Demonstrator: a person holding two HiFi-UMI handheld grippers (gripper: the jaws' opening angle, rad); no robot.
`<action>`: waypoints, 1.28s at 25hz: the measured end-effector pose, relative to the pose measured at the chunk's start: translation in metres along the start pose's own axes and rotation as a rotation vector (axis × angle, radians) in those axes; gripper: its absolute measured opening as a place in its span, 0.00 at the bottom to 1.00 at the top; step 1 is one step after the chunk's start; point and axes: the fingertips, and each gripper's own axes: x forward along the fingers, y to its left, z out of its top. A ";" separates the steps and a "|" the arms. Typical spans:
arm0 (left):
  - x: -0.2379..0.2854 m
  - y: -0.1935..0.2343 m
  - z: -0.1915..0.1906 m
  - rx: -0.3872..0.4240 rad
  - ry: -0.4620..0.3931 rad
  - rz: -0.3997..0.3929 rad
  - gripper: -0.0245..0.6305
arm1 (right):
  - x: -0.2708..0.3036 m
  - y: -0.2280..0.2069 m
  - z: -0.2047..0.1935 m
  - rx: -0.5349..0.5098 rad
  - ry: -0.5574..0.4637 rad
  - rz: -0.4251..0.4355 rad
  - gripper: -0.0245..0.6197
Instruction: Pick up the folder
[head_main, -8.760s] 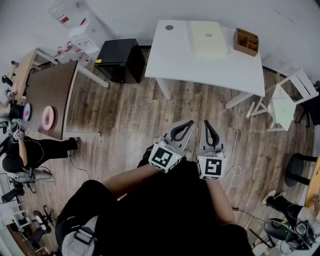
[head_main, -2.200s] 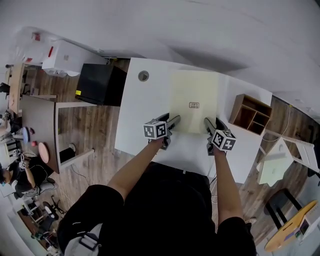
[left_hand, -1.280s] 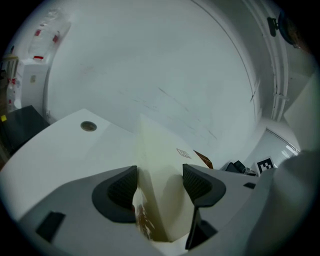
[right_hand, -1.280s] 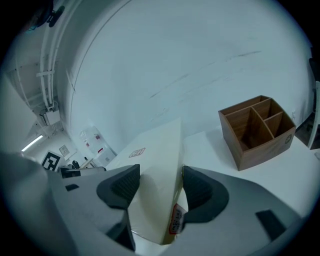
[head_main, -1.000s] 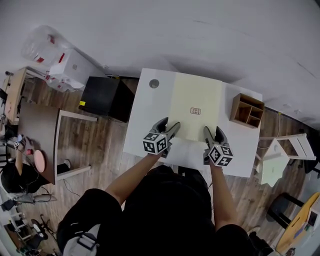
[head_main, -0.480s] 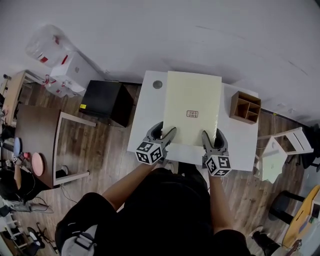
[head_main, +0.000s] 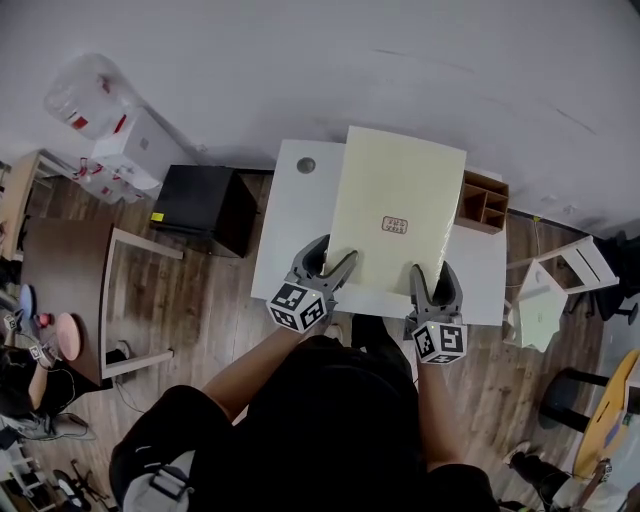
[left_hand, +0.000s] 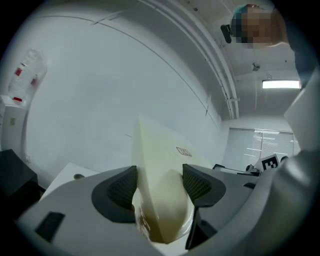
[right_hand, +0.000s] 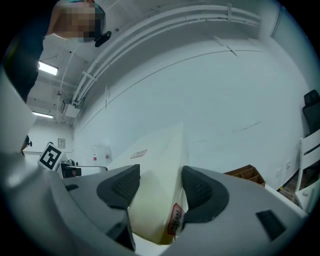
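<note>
Folder (head_main: 396, 195) has risen, seemingly off the table (head_main: 288, 225), left hand-held gripper (head_main: 334, 262) and right hand-held gripper (head_main: 432, 276) both clamped on its edge; I'd call pickup nearly done.

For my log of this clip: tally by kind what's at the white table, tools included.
Pale yellow flat folder: 1
Brown wooden compartment box: 1
Grey two-jaw tools: 2 (left tool, right tool)
Total: 4
</note>
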 end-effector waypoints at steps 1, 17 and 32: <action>-0.002 -0.003 0.002 0.008 -0.006 -0.003 0.49 | -0.004 0.001 0.002 -0.007 -0.010 -0.001 0.49; -0.020 -0.023 0.008 0.101 -0.026 -0.011 0.48 | -0.027 0.012 0.007 -0.032 -0.042 0.005 0.48; -0.011 -0.014 0.011 0.110 -0.024 0.027 0.48 | -0.011 0.007 0.006 -0.012 -0.041 0.021 0.48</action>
